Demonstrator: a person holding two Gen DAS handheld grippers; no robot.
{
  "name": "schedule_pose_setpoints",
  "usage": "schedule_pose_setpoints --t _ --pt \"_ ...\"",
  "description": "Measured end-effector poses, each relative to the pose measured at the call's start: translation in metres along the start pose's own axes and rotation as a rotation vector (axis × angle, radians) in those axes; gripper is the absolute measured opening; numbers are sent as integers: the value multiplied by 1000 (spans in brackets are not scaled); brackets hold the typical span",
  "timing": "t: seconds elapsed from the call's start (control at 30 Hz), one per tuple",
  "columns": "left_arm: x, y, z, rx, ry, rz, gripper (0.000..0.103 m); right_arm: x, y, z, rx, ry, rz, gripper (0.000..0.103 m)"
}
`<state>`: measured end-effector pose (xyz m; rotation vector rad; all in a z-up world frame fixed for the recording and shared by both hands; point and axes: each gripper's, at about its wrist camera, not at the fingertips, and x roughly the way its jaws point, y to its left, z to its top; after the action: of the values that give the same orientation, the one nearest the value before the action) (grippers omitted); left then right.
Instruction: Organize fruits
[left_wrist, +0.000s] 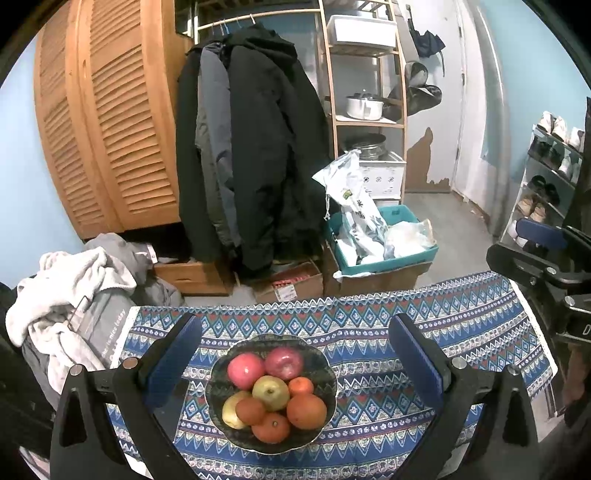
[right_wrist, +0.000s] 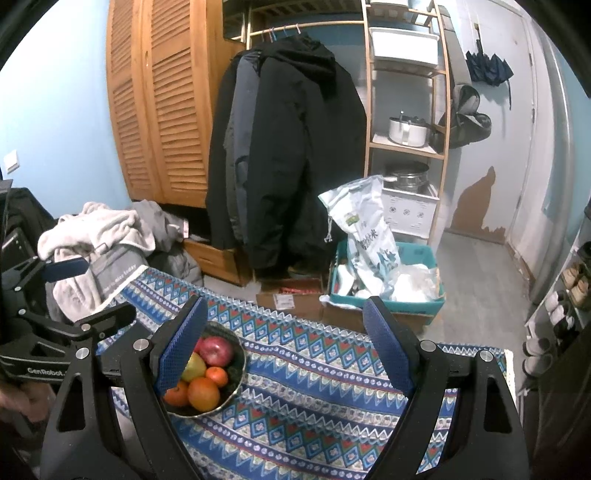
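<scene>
While the bowl (left_wrist: 236, 435) is sitting on the patterned cloth (left_wrist: 424, 350) covering the desk, both tools are hovering above it with nothing between their fingers. The left tool (left_wrist: 295, 365) is standing with its blue pads wide apart, and in the left wrist view the bowl is lying directly between them. The bowl is holding two red apples (left_wrist: 245, 370), a yellow-green apple (left_wrist: 270, 393), a paler yellow fruit (left_wrist: 231, 410) at its near-left edge, and several oranges (left_wrist: 306, 411). The right tool (right_wrist: 284, 350) is also standing spread apart; in the right wrist view its left pad (right_wrist: 181, 349) is overlapping the bowl's (right_wrist: 240, 363) left part, and the rest of the tool is hanging to the right of the bowl over bare cloth (right_wrist: 314, 387). Beyond the bowl, past the far desk edge, dark coats (left_wrist: 258, 147) are hanging on a rail, and a teal crate (left_wrist: 391, 254) is sitting on the floor.
</scene>
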<state>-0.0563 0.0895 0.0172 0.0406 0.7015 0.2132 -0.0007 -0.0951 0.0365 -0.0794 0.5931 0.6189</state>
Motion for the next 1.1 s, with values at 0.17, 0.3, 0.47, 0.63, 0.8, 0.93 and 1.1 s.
schedule_pose_setpoints --t 0.17,0.3,0.47,0.63,0.8,0.93,1.1 --pt "0 1 0 0 2 4 102 0 -1 1 -1 4 0 85" --pt "3 0 -1 1 11 7 102 1 -1 -1 -6 5 -2 85" --pt "2 0 0 9 7 18 102 3 -1 -4 -11 17 0 85" --pt "1 0 -2 5 16 14 102 2 1 -5 -15 17 1 85" --pt "3 1 -3 -1 35 4 102 3 1 -5 -16 18 0 85" --pt "7 1 -4 -2 51 -4 102 2 1 -5 -17 17 2 85" --pt "7 0 -5 4 50 -3 102 2 1 -5 -18 18 2 85"
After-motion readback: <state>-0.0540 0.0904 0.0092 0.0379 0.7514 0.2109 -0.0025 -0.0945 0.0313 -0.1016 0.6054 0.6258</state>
